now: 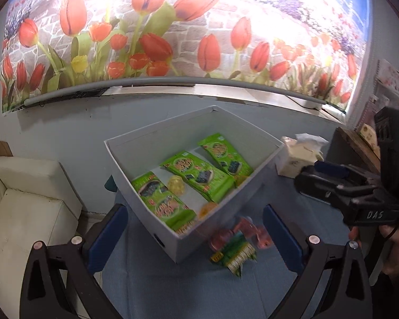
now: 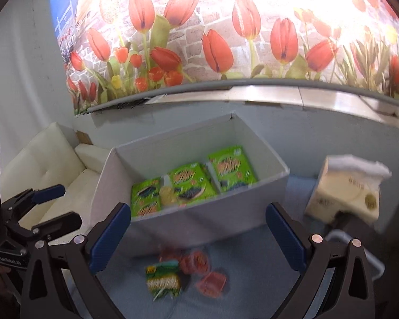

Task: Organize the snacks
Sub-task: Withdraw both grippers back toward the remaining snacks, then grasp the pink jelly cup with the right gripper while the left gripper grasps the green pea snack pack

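A white open box [image 1: 135,156] [image 2: 173,218] stands on the blue table. Three green snack packets [image 1: 196,172] [image 2: 188,180] and yellow jelly cups [image 1: 176,184] [image 2: 167,195] lie inside it. In front of the box on the table lie a small green packet [image 1: 235,256] [image 2: 163,279] and several pink jelly cups [image 1: 252,232] [image 2: 210,283]. My left gripper [image 1: 196,236] is open and empty above them, near the box's front corner. My right gripper [image 2: 196,236] is open and empty above the loose snacks. It also shows at the right of the left wrist view [image 1: 332,183].
A tissue box [image 1: 298,156] [image 2: 345,194] stands right of the white box. A white sofa [image 1: 18,199] [image 2: 48,164] is at the left. A tulip mural wall [image 1: 173,40] and a ledge run behind the table. A wooden item [image 1: 359,146] is at far right.
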Motion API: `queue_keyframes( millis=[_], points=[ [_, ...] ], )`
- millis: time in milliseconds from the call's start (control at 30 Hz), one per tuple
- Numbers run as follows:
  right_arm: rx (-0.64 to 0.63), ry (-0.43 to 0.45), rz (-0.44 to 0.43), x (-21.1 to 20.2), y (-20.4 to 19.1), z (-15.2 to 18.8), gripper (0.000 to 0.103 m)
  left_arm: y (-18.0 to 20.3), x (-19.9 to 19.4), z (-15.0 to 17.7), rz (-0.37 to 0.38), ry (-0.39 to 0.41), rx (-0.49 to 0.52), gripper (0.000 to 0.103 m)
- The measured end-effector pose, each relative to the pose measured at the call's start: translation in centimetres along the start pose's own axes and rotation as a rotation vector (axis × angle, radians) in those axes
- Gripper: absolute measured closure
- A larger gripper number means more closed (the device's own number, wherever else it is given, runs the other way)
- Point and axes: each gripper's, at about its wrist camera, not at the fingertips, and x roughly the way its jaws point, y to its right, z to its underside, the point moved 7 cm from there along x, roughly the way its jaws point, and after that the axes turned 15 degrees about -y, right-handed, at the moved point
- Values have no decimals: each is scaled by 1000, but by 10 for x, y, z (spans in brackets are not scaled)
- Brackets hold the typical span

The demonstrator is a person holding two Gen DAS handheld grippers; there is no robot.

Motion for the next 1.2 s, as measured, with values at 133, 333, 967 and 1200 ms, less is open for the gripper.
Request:
queue_keyframes(
  millis=[133,333,967,1200],
  points=[
    [-23,-23,71,-1,1,41,0,16,-17,31,-13,13,52,0],
    [13,-70,97,14,7,91,0,37,-39,84,15,7,63,0],
    [96,-170,204,102,33,90,0,49,-49,185,147,-104,-61,0],
    [70,-179,249,114,30,84,45,36,-44,184,130,-110,-83,0]
  ],
)
